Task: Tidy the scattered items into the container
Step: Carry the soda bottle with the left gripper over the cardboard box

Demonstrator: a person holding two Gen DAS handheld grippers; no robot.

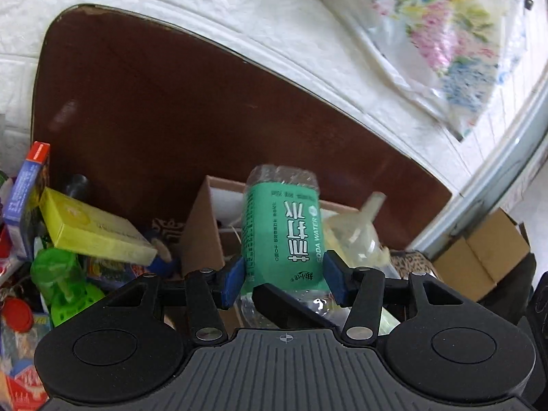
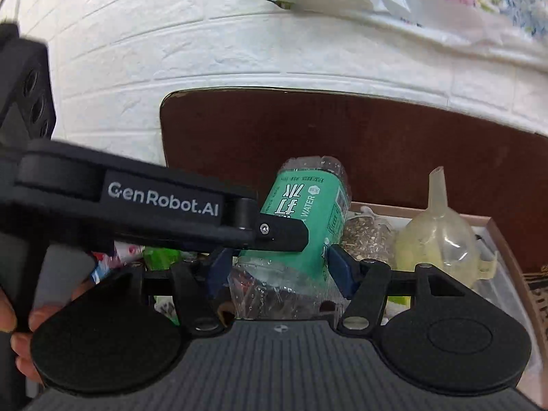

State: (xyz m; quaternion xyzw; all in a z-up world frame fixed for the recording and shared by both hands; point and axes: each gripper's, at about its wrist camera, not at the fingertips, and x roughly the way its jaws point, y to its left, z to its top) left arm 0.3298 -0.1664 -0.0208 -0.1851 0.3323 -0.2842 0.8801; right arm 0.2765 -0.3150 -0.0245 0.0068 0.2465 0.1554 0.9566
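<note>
A clear soda water bottle (image 1: 281, 229) with a green label stands upside down between both grippers. My left gripper (image 1: 284, 274) is shut on the bottle, blue pads pressed against the label's two sides. In the right wrist view the bottle (image 2: 304, 212) also sits between the blue pads of my right gripper (image 2: 279, 272), which is shut on it too. The left gripper's black body (image 2: 161, 202) crosses in front from the left. The bottle hangs above the open cardboard box (image 1: 202, 233), which holds a clear funnel (image 2: 441, 236) and a bag of seeds (image 2: 366, 239).
A pile of loose items lies left of the box: a yellow box (image 1: 96, 236), a blue and red carton (image 1: 27, 185), a green plastic toy (image 1: 58, 281). A brown board (image 1: 171, 120) leans on the white brick wall. A second cardboard box (image 1: 486, 253) stands at the right.
</note>
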